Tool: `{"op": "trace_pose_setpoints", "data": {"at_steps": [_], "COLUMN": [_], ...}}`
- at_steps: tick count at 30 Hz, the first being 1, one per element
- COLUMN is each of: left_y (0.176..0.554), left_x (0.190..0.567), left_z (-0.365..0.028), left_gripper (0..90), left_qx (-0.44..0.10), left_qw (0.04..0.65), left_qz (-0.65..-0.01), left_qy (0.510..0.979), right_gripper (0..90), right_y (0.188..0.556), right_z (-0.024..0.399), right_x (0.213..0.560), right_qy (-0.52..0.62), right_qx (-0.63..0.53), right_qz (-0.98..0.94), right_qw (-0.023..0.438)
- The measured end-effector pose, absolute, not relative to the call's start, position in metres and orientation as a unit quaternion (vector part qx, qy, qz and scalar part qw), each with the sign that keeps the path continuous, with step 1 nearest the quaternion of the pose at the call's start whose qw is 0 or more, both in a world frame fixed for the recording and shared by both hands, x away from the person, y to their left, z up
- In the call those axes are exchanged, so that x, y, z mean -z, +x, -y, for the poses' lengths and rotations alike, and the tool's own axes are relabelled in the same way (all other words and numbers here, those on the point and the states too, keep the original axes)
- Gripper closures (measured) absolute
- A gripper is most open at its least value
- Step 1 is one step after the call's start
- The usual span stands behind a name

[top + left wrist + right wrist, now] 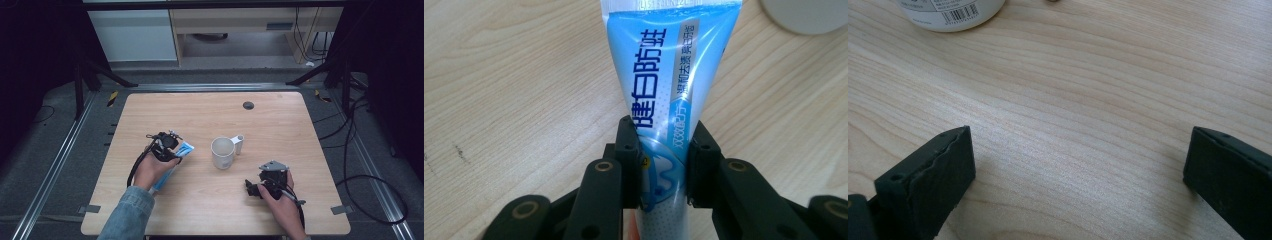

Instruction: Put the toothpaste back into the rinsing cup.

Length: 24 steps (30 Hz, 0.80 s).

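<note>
Dark blue Chinese characters "健白防蛀" are printed along the blue toothpaste tube (664,100); a barcode is borne by the white mug (950,12), upper left.

The left gripper (663,167) rises from the bottom middle of the frame, its two black jaws closed on a blue toothpaste tube (669,95). One jaw presses the tube's left edge and the other its right edge, at the lower middle of the frame. From there the tube runs up to the top edge, widening as it goes, with dark blue lettering along its length and a silver band down its right side. Below the jaws, a white and red part of the tube shows at the bottom edge. A light wooden table (509,90) lies behind. At the upper right corner sits part of a white cup (806,15).
</note>
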<state>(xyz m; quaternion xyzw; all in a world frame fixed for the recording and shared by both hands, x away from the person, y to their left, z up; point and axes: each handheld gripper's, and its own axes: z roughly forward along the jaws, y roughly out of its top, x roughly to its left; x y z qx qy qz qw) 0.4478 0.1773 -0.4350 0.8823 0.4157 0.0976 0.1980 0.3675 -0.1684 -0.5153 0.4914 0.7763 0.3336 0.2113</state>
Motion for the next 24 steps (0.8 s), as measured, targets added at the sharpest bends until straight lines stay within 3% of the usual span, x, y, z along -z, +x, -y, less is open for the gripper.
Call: {"op": "trace_pose_setpoints", "data": {"at_steps": [15, 24], "left_y": [0.4, 0.374], "left_x": [0.397, 0.385], "left_z": [-0.147, -0.121], "left_gripper": [72.4, 72.3], "left_qx": [-0.163, -0.165], "left_qw": [0.264, 0.306], "left_qz": [-0.39, -0.368], "left_qy": [0.867, 0.863], "right_gripper": [0.4, 0.4], "right_y": [0.368, 0.367], "right_z": [0.168, 0.168], "right_x": [0.515, 0.515], "right_qy": [0.491, 0.492], "right_qx": [-0.333, -0.333], "right_qz": [-0.777, -0.776], "right_qw": [0.212, 0.211]}}
